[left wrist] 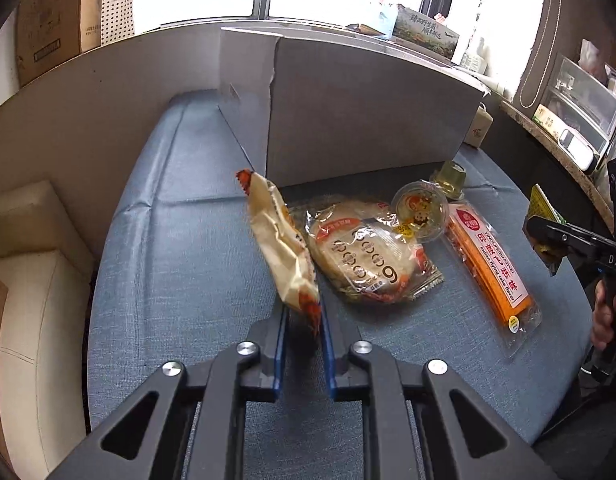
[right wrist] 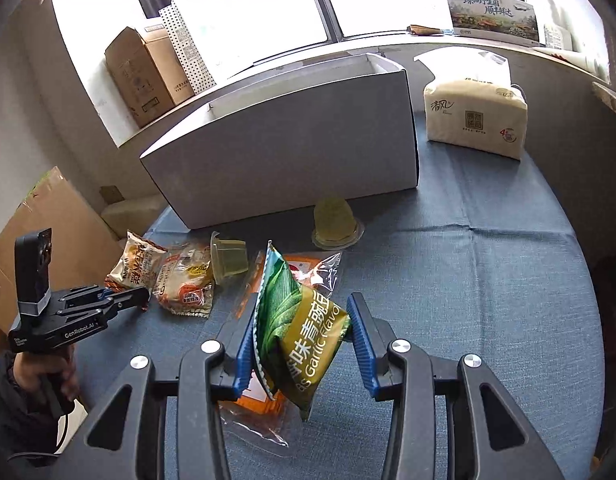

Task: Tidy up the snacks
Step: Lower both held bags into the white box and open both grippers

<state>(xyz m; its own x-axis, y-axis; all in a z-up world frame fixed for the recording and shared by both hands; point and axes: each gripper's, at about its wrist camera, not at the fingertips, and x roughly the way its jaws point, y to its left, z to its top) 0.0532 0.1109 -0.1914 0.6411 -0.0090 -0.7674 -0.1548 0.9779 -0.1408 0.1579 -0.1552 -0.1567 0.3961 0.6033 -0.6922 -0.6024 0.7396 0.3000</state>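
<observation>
While both hands carry a packet: nothing is visibly in the box yet.
Left gripper (left wrist: 302, 320): fingers pinched on a cream snack packet (left wrist: 282, 248), lifted.
Right gripper (right wrist: 304, 336): fingers squeezing a green pea packet (right wrist: 304, 320).
Desk (left wrist: 168, 260): bread packet (left wrist: 360, 256), orange wafer pack (left wrist: 488, 264), jelly cups left.
White box (right wrist: 284, 168): beyond them; inside hidden.
Right view only: tissue pack (right wrist: 474, 116).

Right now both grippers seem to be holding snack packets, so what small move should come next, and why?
Probably lift the left gripper, shut on the beige crinkled snack packet, toward the open grey cardboard box. The right gripper already holds the green garlic pea packet; other snacks still lie on the blue tablecloth.
</observation>
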